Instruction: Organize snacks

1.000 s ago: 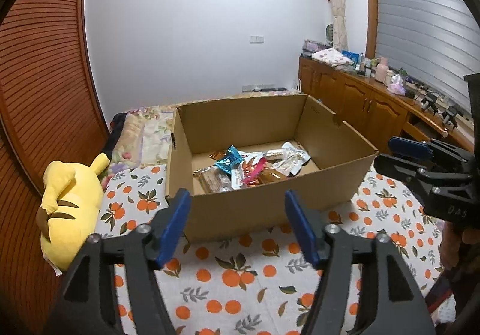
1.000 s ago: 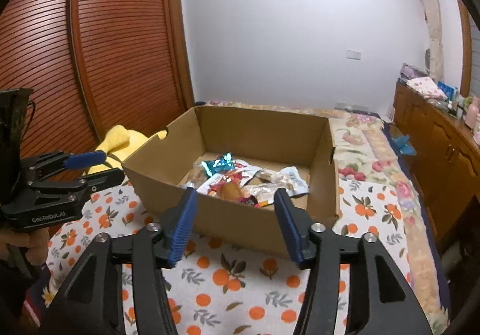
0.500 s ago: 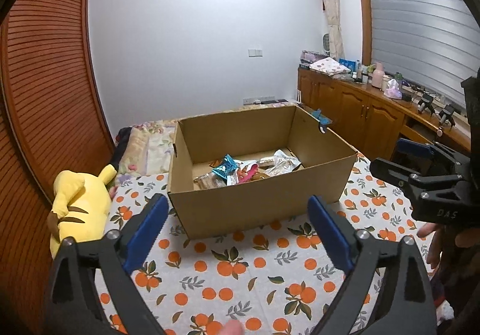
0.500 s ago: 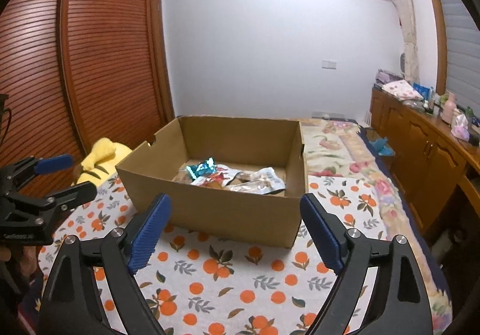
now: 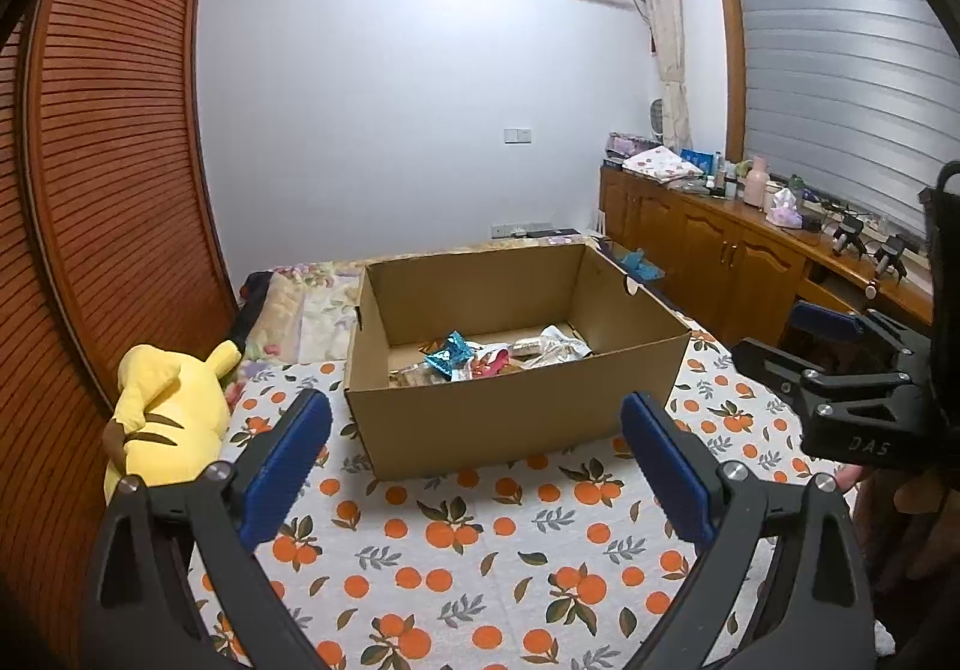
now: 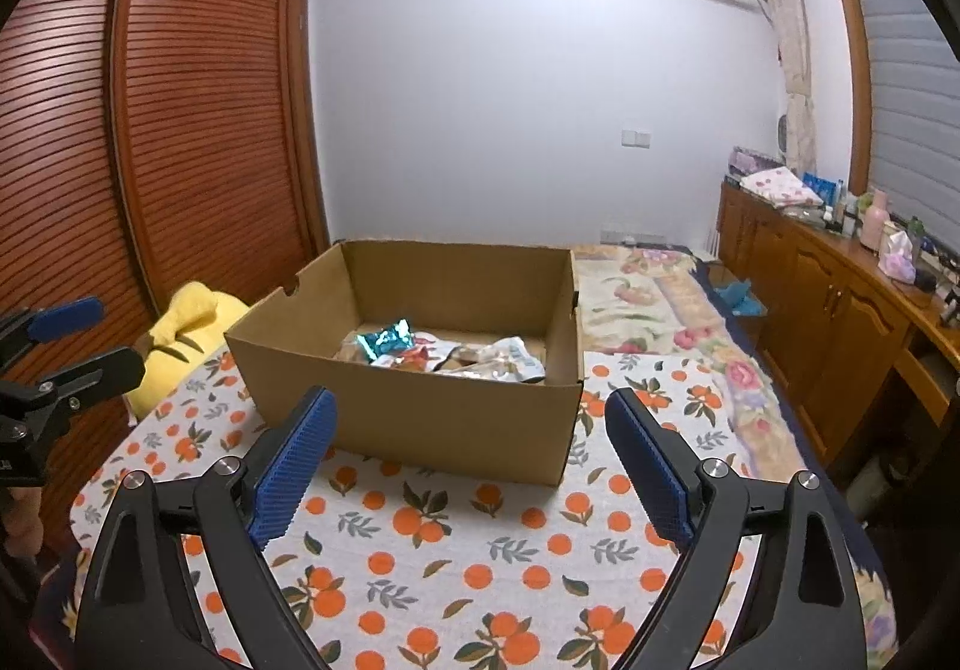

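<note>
An open cardboard box stands on a bed sheet printed with oranges. Several snack packets lie loose on its floor, among them a shiny teal one. My left gripper hangs open and wide in front of the box's near wall, nothing between its blue pads. My right gripper is likewise before the box, its jaws still opening and empty. Each gripper shows at the edge of the other's view: the right, the left.
A yellow plush toy lies left of the box against slatted wooden wardrobe doors. A wooden cabinet with bottles and clutter runs along the right wall. A floral quilt lies behind the box.
Both grippers have opened wide and drawn back from the box, which now looks smaller and farther. The snacks in the box have not moved.
</note>
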